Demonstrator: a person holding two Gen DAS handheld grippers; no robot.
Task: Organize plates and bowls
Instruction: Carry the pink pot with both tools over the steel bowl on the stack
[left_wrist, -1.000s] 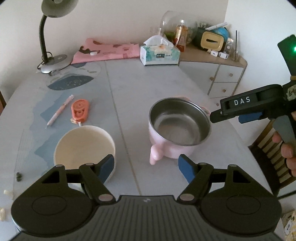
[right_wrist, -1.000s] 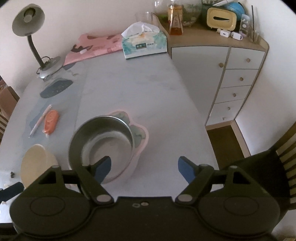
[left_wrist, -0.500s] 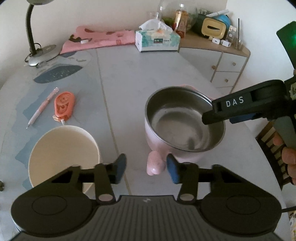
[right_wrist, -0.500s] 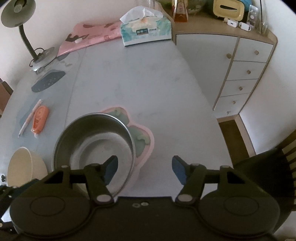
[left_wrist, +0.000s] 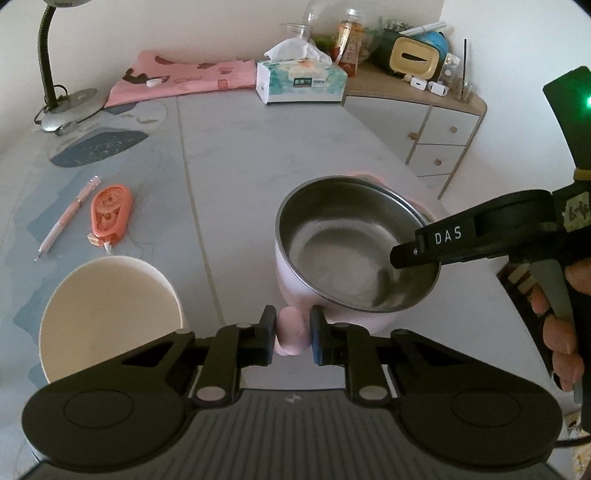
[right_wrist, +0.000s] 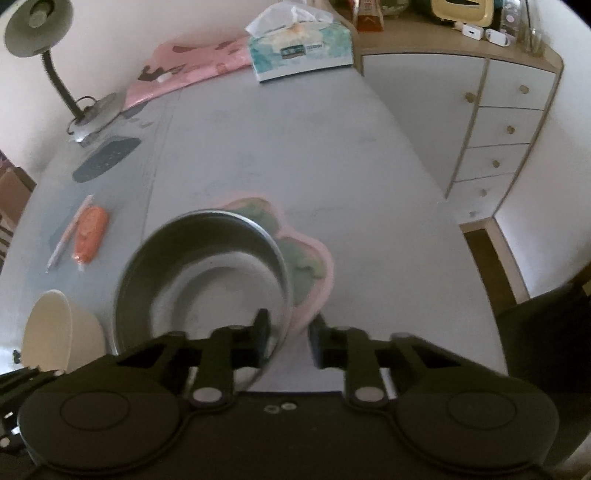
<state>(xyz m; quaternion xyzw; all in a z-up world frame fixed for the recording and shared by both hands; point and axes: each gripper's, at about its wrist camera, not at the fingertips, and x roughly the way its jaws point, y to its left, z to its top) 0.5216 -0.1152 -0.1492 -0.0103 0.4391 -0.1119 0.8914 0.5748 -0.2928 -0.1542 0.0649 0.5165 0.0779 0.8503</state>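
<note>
Pink-walled bowl with a stainless steel inside (left_wrist: 354, 251) sits mid-table on the grey oval table (left_wrist: 258, 147), on a pink plate with green pattern (right_wrist: 310, 258) that sticks out behind and to its right in the right wrist view. Bowl has a small pink knob handle (left_wrist: 291, 336) on its near side.

Left gripper (left_wrist: 292, 336): jaws closing, black pads on both sides of the pink knob handle, touching it, clamped on it.

Right gripper (right_wrist: 288, 332), also seen from the side in the left wrist view (left_wrist: 410, 254), labelled DAS: jaws closing across the bowl's right rim, one finger inside the steel bowl, the other outside the wall. Frame is blurred, so contact with the wall cannot be confirmed; rim is between the fingers. A person's hand (left_wrist: 561, 332) holds this gripper's grip at right edge.

Cream round bowl (left_wrist: 107, 314), empty, stands left of the pink bowl, near but apart, upright.

Further left: orange correction-tape dispenser (left_wrist: 110, 214) and pink pen (left_wrist: 68, 218) lying side by side. Far end of table: tissue box with teal print (left_wrist: 301, 81), folded pink cloth (left_wrist: 184, 75), grey gooseneck desk lamp (left_wrist: 62, 103). White drawer cabinet with wood top (right_wrist: 495, 122) stands beside the table on the right, cluttered on top.
</note>
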